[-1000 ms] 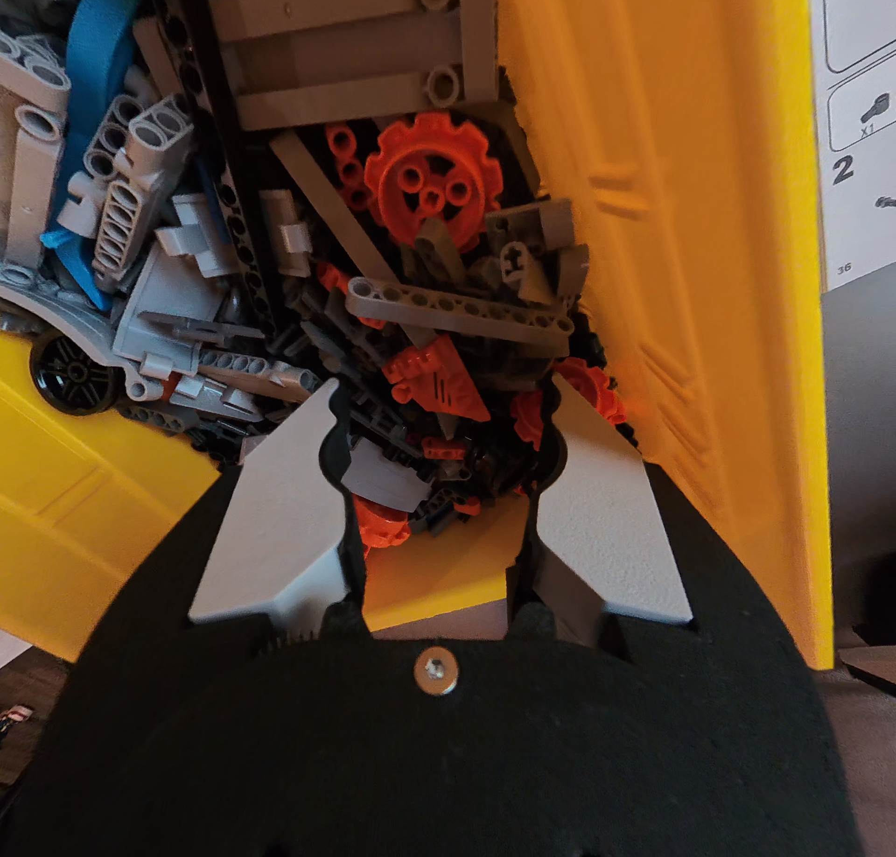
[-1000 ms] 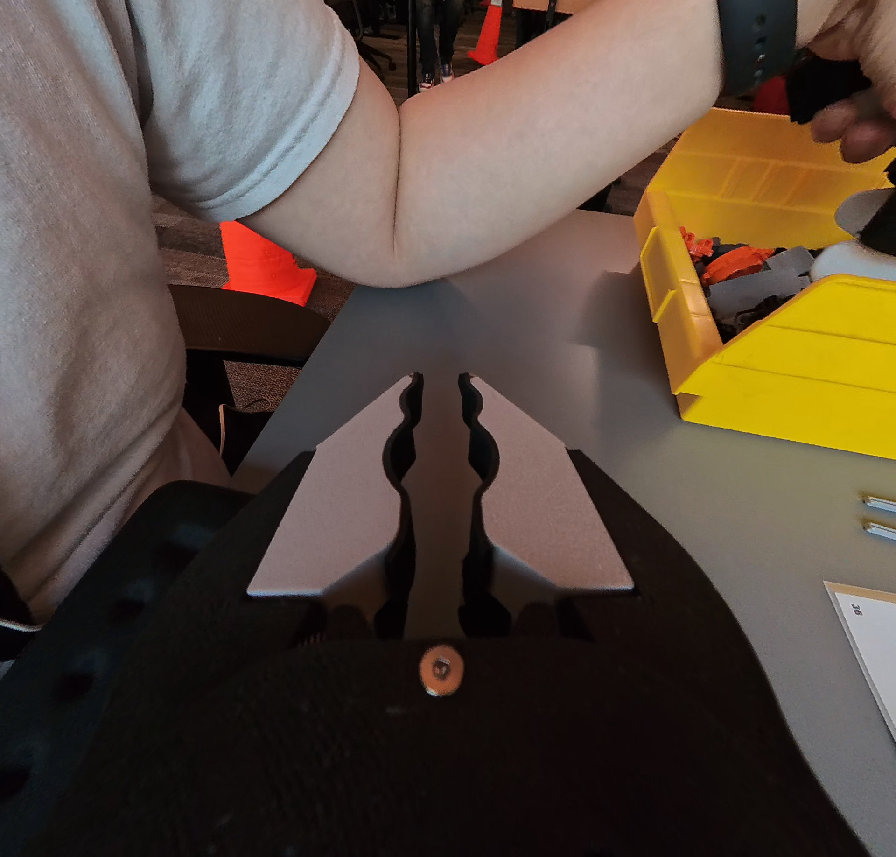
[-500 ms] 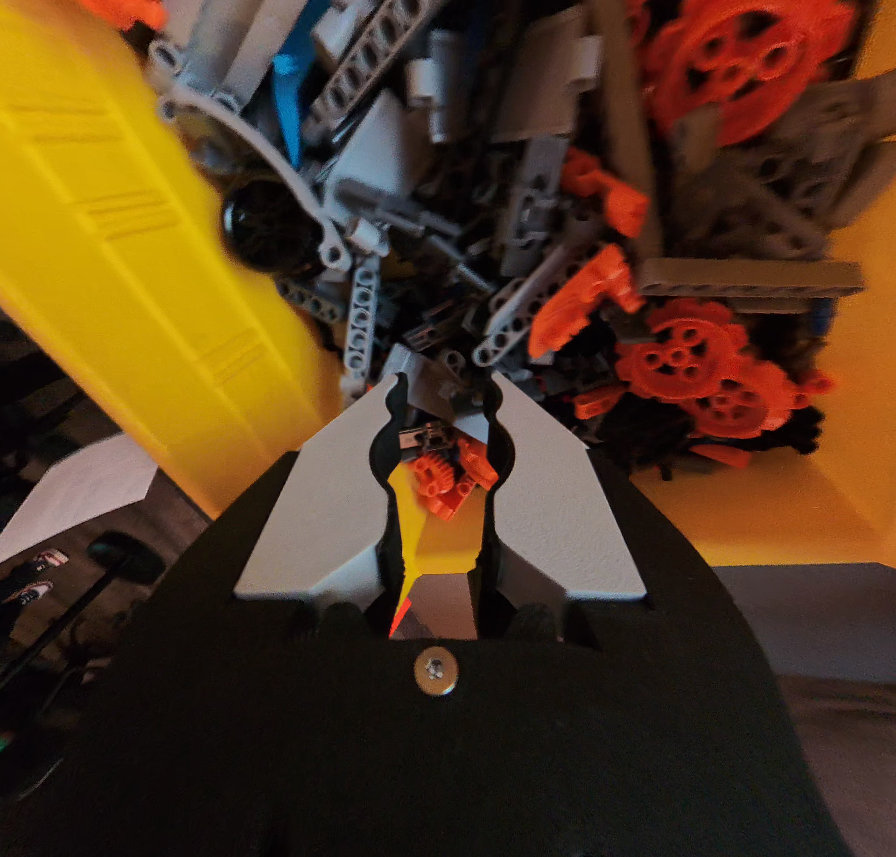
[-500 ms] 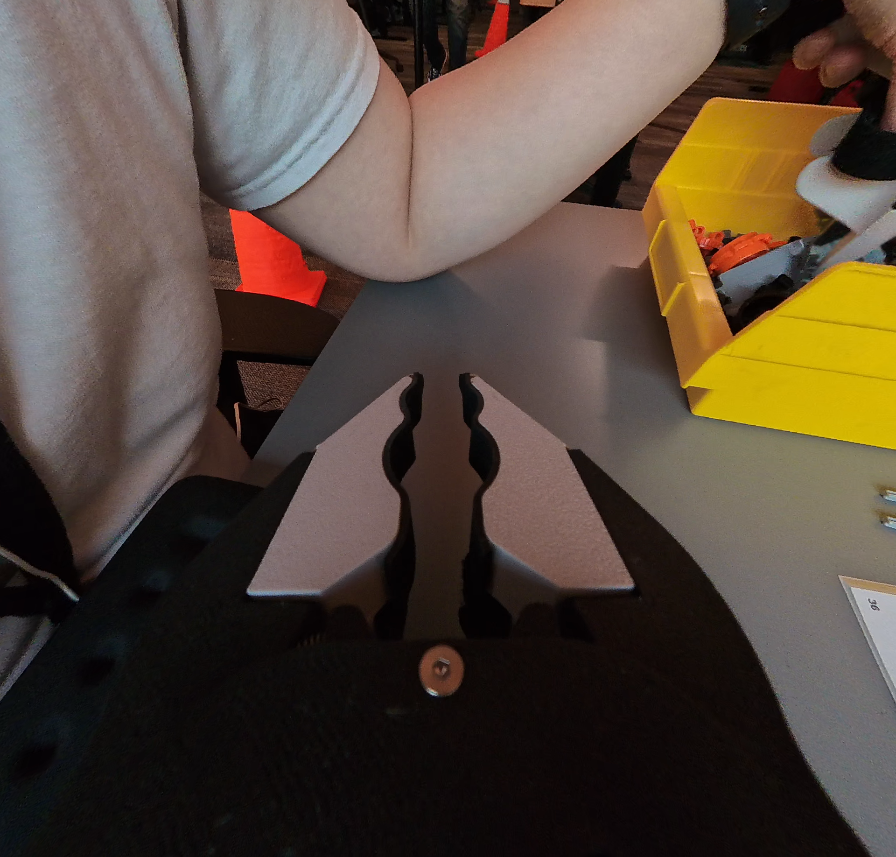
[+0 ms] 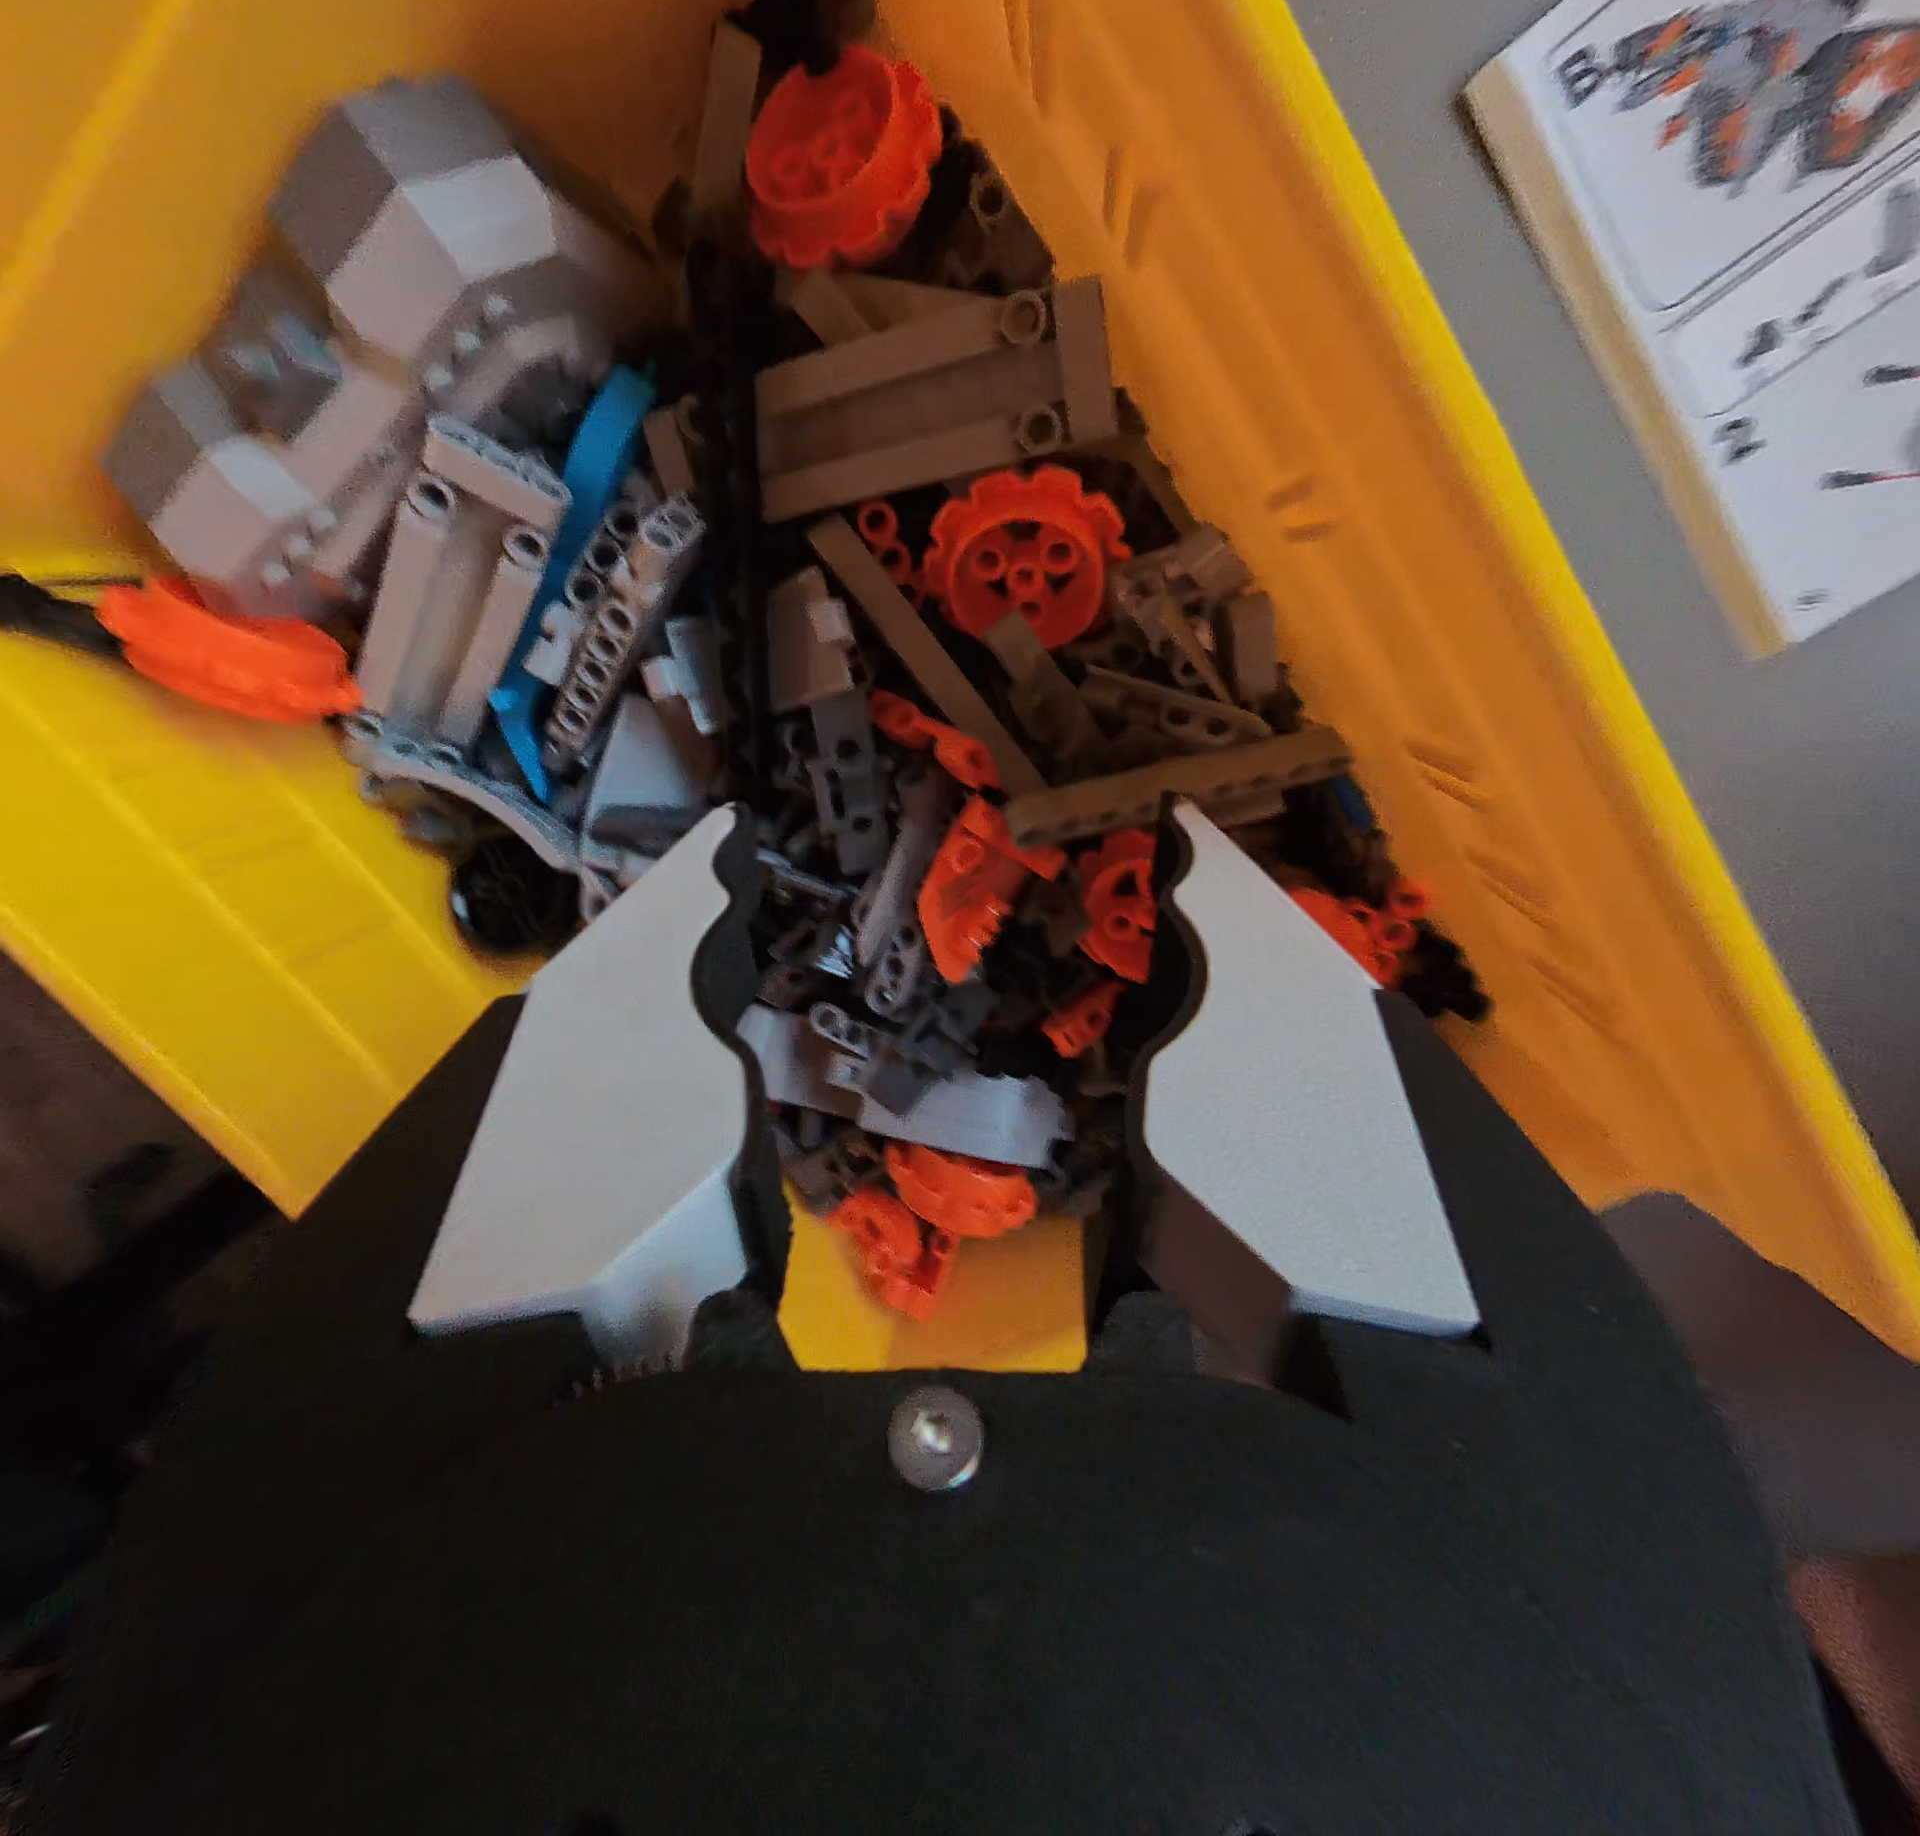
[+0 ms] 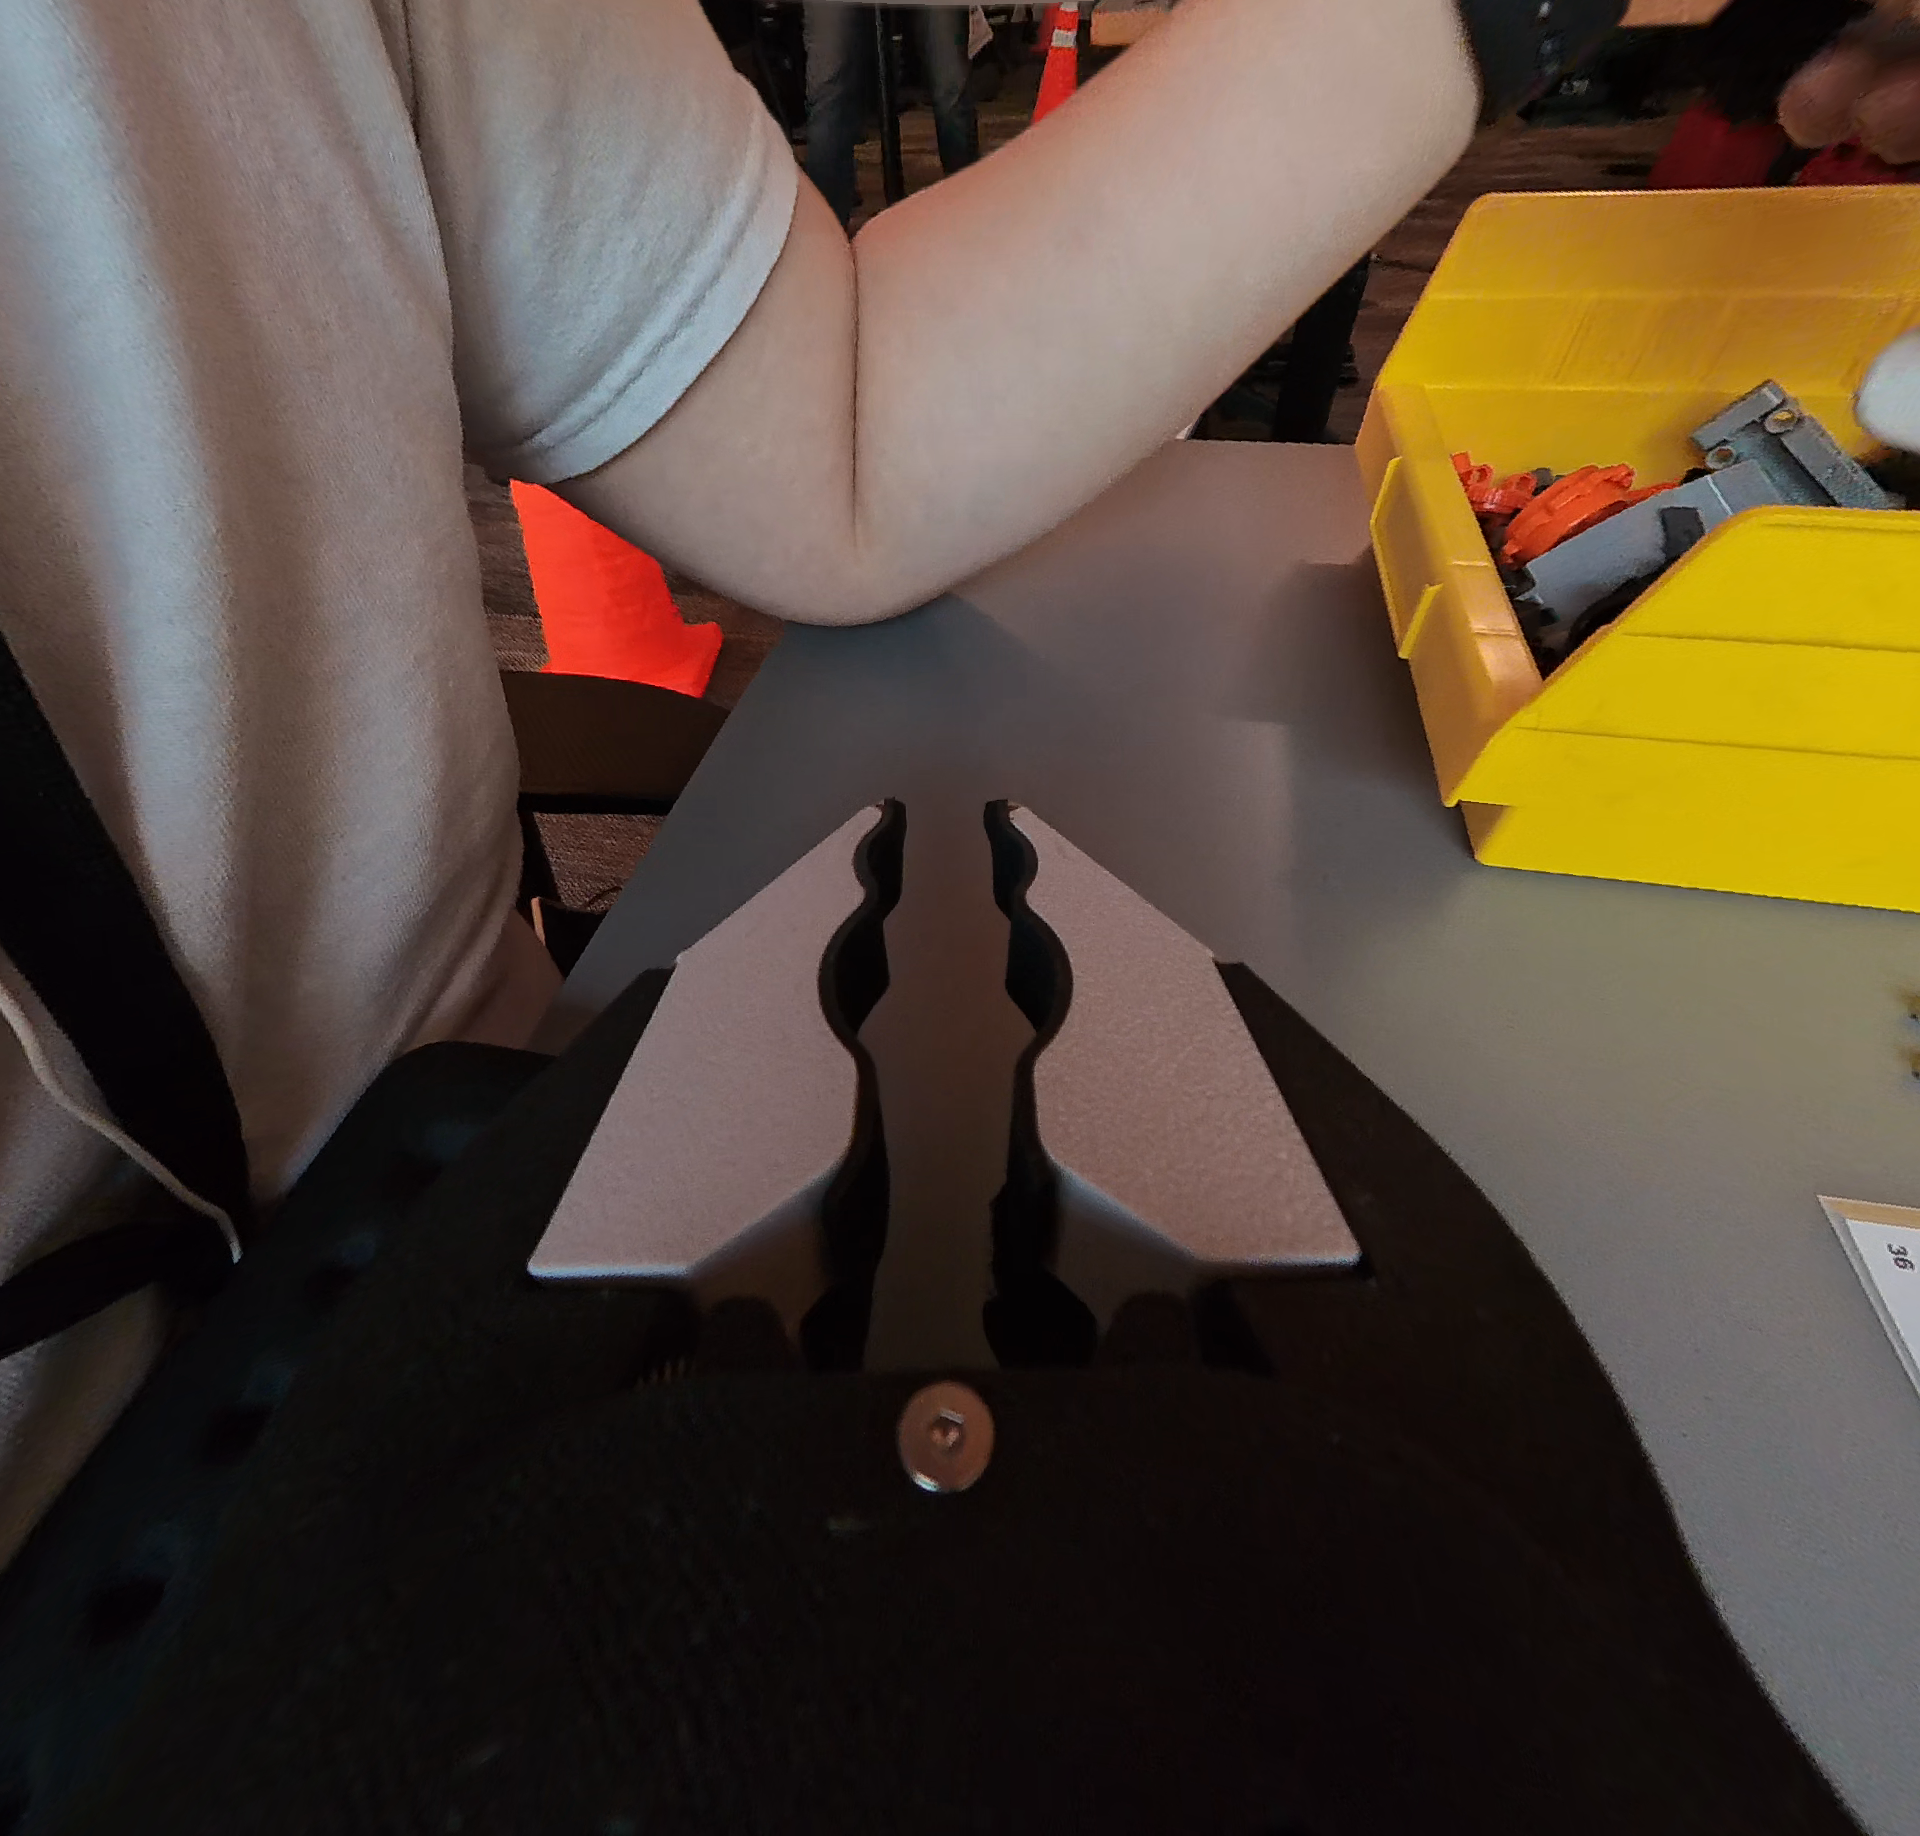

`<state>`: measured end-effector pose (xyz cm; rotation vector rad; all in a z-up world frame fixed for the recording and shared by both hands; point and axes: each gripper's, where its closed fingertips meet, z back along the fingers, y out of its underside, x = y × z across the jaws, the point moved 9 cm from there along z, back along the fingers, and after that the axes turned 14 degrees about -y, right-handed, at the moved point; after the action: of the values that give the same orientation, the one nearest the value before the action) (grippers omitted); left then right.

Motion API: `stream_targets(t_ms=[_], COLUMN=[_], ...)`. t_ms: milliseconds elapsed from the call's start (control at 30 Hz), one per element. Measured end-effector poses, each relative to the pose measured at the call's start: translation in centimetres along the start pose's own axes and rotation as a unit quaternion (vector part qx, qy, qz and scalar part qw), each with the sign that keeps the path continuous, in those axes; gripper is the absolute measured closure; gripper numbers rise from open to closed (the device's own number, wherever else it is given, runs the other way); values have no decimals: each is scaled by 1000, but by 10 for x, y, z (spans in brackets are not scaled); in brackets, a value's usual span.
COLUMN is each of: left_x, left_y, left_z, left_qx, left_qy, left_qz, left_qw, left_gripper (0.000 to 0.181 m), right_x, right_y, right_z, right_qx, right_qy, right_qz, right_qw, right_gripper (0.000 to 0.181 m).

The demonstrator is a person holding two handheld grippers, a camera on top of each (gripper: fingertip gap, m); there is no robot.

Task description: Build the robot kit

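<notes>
Bricks (image 5: 904, 747), grey and orange, fill the yellow bin (image 5: 1288, 352) on the desk (image 6: 1299, 1038). Left claw (image 5: 951, 836) hangs wide open over them, empty. Right claw (image 6: 940, 810), narrowly parted and empty, sits above bare desk.

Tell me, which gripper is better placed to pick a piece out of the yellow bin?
Probably the left gripper: open, right over the pieces in the yellow bin. The right gripper points at bare grey table.
</notes>
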<state>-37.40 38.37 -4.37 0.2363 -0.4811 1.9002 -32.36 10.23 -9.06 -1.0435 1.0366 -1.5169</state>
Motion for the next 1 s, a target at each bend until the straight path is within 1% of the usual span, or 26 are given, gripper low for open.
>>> stream_targets(t_ms=[33, 67, 200, 267, 333, 500, 533, 600, 667, 767, 833, 933, 1000], left_x=[-2, -5, -17, -19, -20, -14, -10, -1, 8, 17, 20, 24, 23], left_y=[-3, -4, -7, -5, -5, -3, 0, 10, 18, 26, 28, 29, 26], left_z=[-4, -7, -15, -18, -19, -19, -19, -21, -24, -26, -24, -21, -13], left_qx=[-3, -7, -9, 0, -5, -8, -2, 26, 50, 69, 66, 67, 46], left_qy=[-11, -7, 44, 39, 30, 35, 26, 5, -17, -39, -35, -47, -50], left_qz=[-19, -32, -55, -76, -93, -82, -79, -76, -73, -70, -63, -50, -44], left_qw=[1000, 999, 998, 996, 995, 996, 997, 997, 996, 994, 995, 995, 997], left_gripper=[103, 102, 95, 91, 92, 102, 107, 106, 116, 127, 135, 137, 137], right_x=[0, -1, -2, -2, -2, -1, -1, -1, -2, -2, -2, -2, -2], right_y=[0, 0, 0, 0, 0, 0, 1, 0, 1, 1, 1, 1, 1], right_z=[0, 1, 2, 2, 2, 1, 1, 1, 1, 1, 1, 1, 1], right_qx=[-2, -3, -6, -7, -6, -3, -3, -4, -4, -5, -6, -7, -6], right_qy=[0, 0, -2, -2, -3, -5, -5, -5, -6, -7, -7, -8, -8], right_qz=[-3, -5, -14, -16, -17, -14, -14, -15, -17, -19, -19, -20, -20], right_qw=[1000, 1000, 1000, 1000, 1000, 1000, 1000, 1000, 1000, 1000, 1000, 1000, 1000], right_gripper=[166, 166, 166, 166, 166, 166, 166, 166, 166, 166, 166, 166, 166])
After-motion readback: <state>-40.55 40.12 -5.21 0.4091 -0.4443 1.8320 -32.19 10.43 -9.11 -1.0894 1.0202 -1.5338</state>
